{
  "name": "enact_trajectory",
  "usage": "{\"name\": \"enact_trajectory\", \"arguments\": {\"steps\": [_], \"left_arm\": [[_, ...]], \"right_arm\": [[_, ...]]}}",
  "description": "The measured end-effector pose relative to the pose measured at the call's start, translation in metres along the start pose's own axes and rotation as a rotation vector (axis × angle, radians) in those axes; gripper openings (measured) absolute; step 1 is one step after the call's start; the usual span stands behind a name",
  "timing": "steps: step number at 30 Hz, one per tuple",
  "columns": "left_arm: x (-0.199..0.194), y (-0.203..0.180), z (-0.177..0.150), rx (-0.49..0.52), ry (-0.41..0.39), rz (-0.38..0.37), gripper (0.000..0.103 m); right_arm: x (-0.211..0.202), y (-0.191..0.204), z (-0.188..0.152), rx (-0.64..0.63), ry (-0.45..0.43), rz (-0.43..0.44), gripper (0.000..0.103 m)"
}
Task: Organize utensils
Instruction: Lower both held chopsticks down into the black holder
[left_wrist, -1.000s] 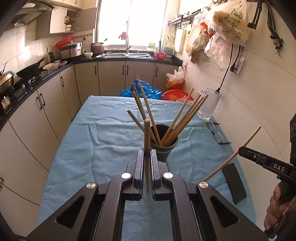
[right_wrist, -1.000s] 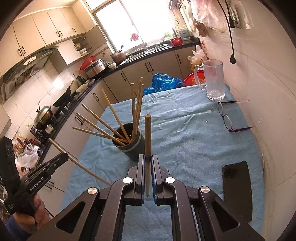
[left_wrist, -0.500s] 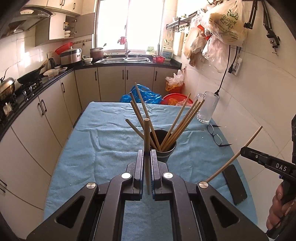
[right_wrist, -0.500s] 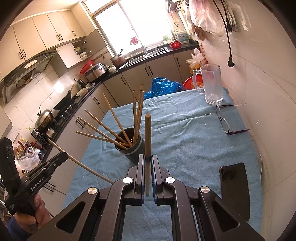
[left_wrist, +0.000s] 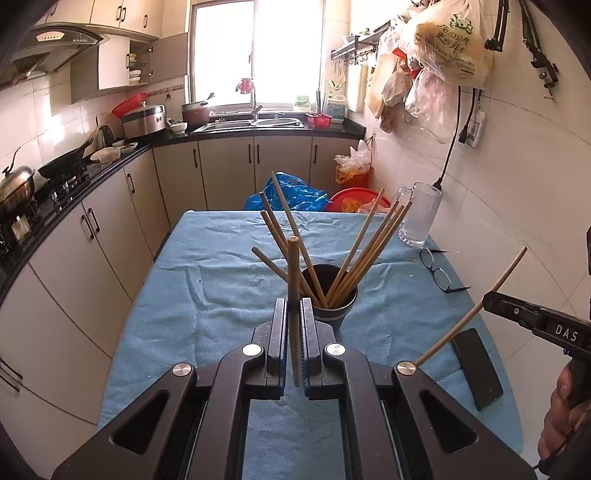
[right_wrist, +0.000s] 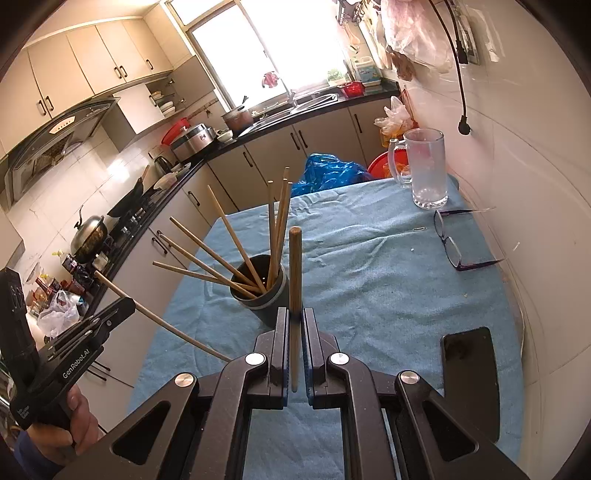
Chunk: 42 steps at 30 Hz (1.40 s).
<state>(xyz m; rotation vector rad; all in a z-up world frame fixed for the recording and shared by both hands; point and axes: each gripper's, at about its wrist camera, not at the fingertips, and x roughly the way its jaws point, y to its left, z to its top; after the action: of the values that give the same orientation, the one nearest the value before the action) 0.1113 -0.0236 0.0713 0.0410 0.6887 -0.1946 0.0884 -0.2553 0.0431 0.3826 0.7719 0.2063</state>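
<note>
left wrist view: the left gripper (left_wrist: 294, 314) is clenched on a single chopstick (left_wrist: 293, 280), held upright between its jaws just short of the dark cup (left_wrist: 334, 314), which stands mid-way along the blue cloth (left_wrist: 207, 295) and already bristles with other chopsticks (left_wrist: 369, 251). at the right edge the right gripper (left_wrist: 491, 301) pinches a second chopstick (left_wrist: 476, 306) slantwise, over a black phone (left_wrist: 478, 369). the step in hand looks like carrying sticks to the cup; the next move calls for tipping each stick's lower end over the rim and only then loosening the grip (one at a time, i'd judge, as the fanned sticks crowd the mouth).

right wrist view: the right gripper grasps its stick upright just before the cup, and the left gripper, at the left edge, grips its own stick at a slant. glasses (right_wrist: 454, 247) and a glass mug (right_wrist: 426, 170) sit well apart from it.

hard to tell: the cup's bottom, how deep the sticks sit, and the hands, which are cut off by the frame.
</note>
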Motion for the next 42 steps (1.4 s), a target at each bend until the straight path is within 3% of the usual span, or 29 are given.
{"name": "enact_trajectory", "arguments": {"steps": [42], "left_arm": [[0.003, 0.0, 0.014, 0.033, -0.021, -0.001, 0.005]], "right_arm": [[-0.002, 0.011, 0.03, -0.023, -0.043, 0.029, 0.007]]}}
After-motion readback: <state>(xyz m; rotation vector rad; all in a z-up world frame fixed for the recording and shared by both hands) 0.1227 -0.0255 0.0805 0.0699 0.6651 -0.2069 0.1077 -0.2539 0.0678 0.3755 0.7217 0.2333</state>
